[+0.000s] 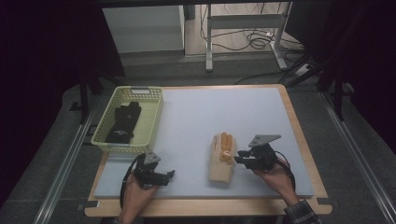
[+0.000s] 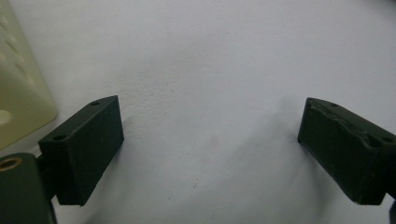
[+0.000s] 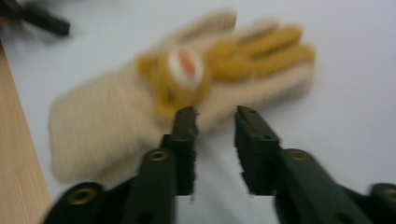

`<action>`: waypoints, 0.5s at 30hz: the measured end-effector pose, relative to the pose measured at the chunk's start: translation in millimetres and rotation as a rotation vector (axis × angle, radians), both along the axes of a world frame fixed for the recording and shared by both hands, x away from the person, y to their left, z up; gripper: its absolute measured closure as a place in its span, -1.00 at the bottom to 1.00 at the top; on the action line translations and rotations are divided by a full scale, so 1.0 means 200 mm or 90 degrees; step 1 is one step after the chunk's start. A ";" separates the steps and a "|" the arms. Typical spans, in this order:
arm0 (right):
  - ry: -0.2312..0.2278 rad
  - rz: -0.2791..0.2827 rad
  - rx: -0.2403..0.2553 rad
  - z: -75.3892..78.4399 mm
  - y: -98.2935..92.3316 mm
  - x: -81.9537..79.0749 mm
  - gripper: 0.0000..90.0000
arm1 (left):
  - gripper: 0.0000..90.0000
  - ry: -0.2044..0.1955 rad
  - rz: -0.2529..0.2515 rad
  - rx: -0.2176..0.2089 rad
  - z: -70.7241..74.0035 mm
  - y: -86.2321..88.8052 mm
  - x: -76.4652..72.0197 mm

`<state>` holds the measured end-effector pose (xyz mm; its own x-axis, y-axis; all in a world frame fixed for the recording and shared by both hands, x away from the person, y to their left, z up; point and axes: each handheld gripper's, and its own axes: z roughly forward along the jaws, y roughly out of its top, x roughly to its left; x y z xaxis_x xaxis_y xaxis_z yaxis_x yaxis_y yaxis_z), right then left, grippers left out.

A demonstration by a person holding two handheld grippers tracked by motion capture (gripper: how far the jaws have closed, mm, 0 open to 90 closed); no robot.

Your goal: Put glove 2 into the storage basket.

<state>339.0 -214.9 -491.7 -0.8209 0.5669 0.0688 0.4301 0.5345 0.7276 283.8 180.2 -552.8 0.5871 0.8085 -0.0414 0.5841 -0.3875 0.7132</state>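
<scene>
Right claw (image 1: 239, 158): we log it low over the desk (image 1: 196, 116), held level and pointing at the glove's edge, jaws narrowed to a small gap with nothing between them, tips just short of the knit.

Left claw (image 1: 169, 175): we log it near the desk's front edge, jaws wide, holding nothing.

Cream knit glove (image 1: 221, 161): lies flat on the grey mat, mustard-yellow fingers pointing away, a round patch on its palm.

Pale yellow basket (image 1: 150, 122), far left: holds a black glove (image 1: 123, 122).

Dim room, dark vignetted edges; right gripper view motion-blurred, left gripper view evenly lit
</scene>
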 end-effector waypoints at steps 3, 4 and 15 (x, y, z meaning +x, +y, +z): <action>0.019 0.016 0.004 -0.08 -0.01 -0.05 0.81 | -0.84 0.000 0.000 0.000 0.00 0.00 0.00; 0.028 0.024 0.005 -0.11 0.00 -0.06 0.85 | -0.84 0.000 0.000 0.000 0.00 0.00 0.00; 0.035 0.058 0.013 -0.19 0.10 -0.09 0.87 | -0.84 -0.001 0.000 0.000 0.00 0.00 0.00</action>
<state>320.2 -195.6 -530.0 -0.8639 0.4878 0.1259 0.4195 0.5584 0.7157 283.7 180.2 -552.9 0.5868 0.8087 -0.0408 0.5836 -0.3874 0.7137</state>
